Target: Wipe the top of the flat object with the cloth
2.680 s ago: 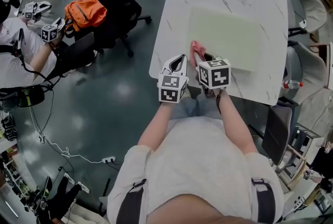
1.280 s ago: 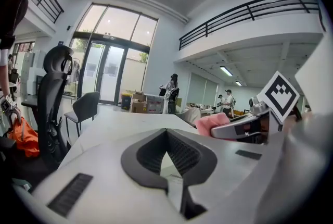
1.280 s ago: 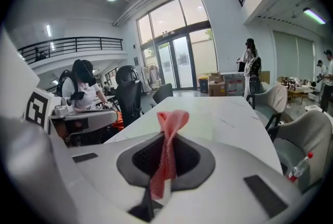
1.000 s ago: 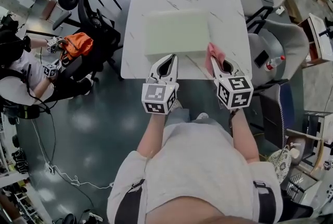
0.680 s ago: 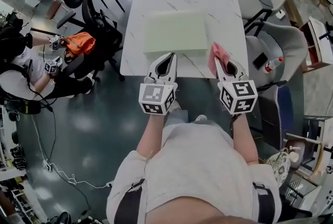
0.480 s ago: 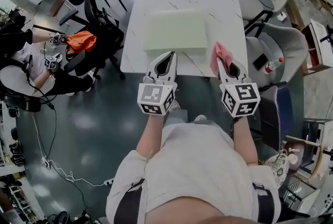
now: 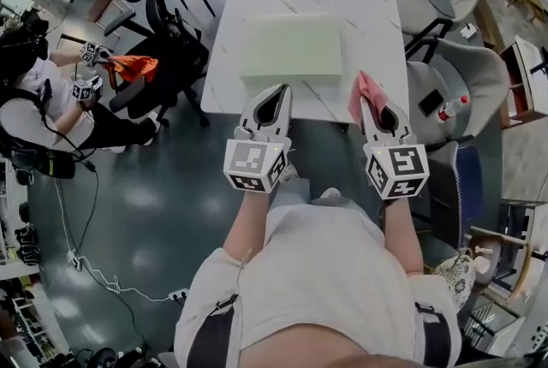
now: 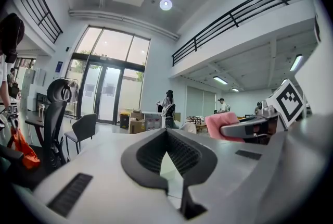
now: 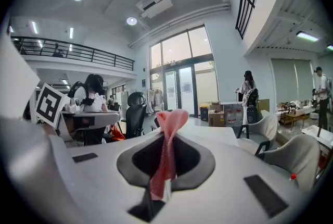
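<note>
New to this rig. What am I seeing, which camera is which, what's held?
No robot: a person holds a two-jaw gripper in each hand; the marker cubes are part of them. One picture comes from a head camera looking down; the other two from cameras riding on each gripper, looking along its jaws. A white table carries a green pad. The left gripper is shut and empty. The right gripper is shut on a pink cloth, right of the pad, not on it.

No readable text, label, brand or number shows in any of the views.
</note>
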Available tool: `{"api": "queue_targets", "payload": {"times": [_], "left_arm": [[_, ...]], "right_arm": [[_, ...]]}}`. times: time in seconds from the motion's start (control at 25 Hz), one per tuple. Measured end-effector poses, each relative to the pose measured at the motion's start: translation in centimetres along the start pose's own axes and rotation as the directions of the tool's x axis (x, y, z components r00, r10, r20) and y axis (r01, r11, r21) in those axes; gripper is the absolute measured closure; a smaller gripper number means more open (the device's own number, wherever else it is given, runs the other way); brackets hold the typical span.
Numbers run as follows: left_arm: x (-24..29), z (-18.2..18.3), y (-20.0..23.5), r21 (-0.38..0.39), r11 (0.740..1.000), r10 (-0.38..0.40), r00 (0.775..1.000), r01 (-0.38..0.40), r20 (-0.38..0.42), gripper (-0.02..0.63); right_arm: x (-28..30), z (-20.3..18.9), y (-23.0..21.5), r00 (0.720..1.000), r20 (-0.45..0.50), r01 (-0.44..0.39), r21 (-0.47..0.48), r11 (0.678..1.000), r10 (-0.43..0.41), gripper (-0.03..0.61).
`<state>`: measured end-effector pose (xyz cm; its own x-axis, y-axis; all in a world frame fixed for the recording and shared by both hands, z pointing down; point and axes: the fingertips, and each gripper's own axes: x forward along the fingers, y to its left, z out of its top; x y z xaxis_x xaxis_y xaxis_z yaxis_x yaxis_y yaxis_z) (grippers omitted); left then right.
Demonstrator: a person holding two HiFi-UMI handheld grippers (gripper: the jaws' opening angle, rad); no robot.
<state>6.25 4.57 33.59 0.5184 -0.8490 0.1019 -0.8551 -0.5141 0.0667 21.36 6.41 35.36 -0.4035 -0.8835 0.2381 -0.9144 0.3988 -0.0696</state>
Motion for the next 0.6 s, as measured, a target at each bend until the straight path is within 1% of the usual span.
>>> {"api": "queue_targets", "payload": {"times": [0.2,0.6], "left_arm": [[-0.4,0.4,-0.2,0.003,1.0,-0.003,1.0,0.003,0.009,0.601],[-0.7,0.9,0.3,0.003,1.0,-0.003,1.0,0.003,0.023,0.601]], "right_arm": [[-0.2,0.5,0.4,1.0,0.013,-0.003,-0.023,1.0,0.003,0.549],[0.1,1.1,1.2,0.999,0.038,-0.008,-0.03,1.0,0.009,0.549]]}}
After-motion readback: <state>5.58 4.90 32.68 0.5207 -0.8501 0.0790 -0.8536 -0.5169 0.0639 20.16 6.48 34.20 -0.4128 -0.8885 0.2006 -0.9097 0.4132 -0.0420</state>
